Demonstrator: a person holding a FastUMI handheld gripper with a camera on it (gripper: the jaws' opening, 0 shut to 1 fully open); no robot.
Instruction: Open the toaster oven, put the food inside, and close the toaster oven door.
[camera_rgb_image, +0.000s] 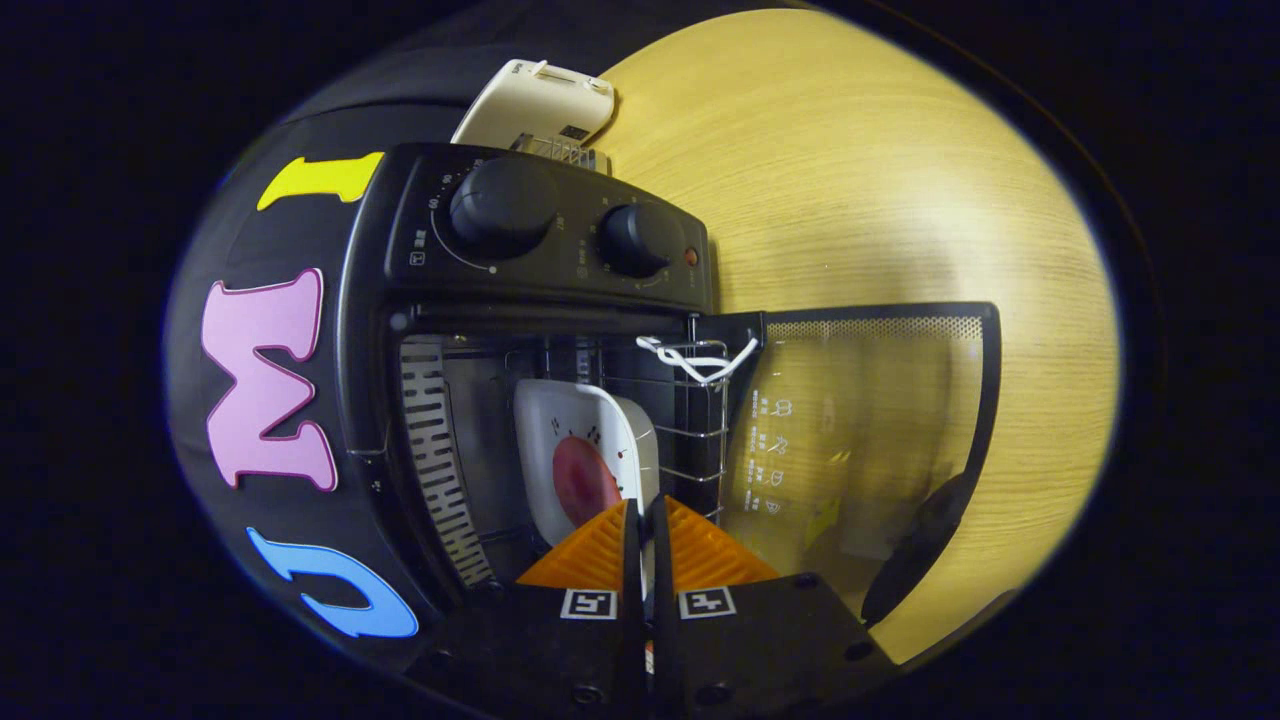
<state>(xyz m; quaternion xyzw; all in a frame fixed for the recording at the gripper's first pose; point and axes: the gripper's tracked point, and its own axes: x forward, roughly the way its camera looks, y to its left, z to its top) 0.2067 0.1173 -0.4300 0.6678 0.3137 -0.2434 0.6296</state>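
1. The view is rolled to one side, so the toaster oven (545, 330) looks turned on its side. It is black and it stands on a light wooden tabletop (880, 180).
2. Its control panel has two round black knobs, a larger one (503, 207) and a smaller one (634, 240), with a small red lamp (691, 256) just beside the smaller knob.
3. The glass door (865, 440) is swung fully open, away from the oven mouth. The wood shows through the glass, small white pictograms are printed on it, and a dark handle (915, 550) runs along its far edge.
4. Inside the oven there is a wire rack (690, 420), and a slotted metal wall (440, 470) is on the opposite side. A white cord (700, 358) is tied on the rack near the door hinge.
5. A white plate (585, 425) with a piece of reddish food (583, 480) on it is inside the oven cavity, on the rack.
6. The gripper (646, 520) reaches into the oven mouth. Its two orange fingers (590, 555) are pressed almost together, and the thin rim of the plate is clamped between them, so the gripper grips the plate.
7. Behind the oven, near the far edge of the tabletop, a cream-coloured appliance (535, 105) lies against the black booth wall.
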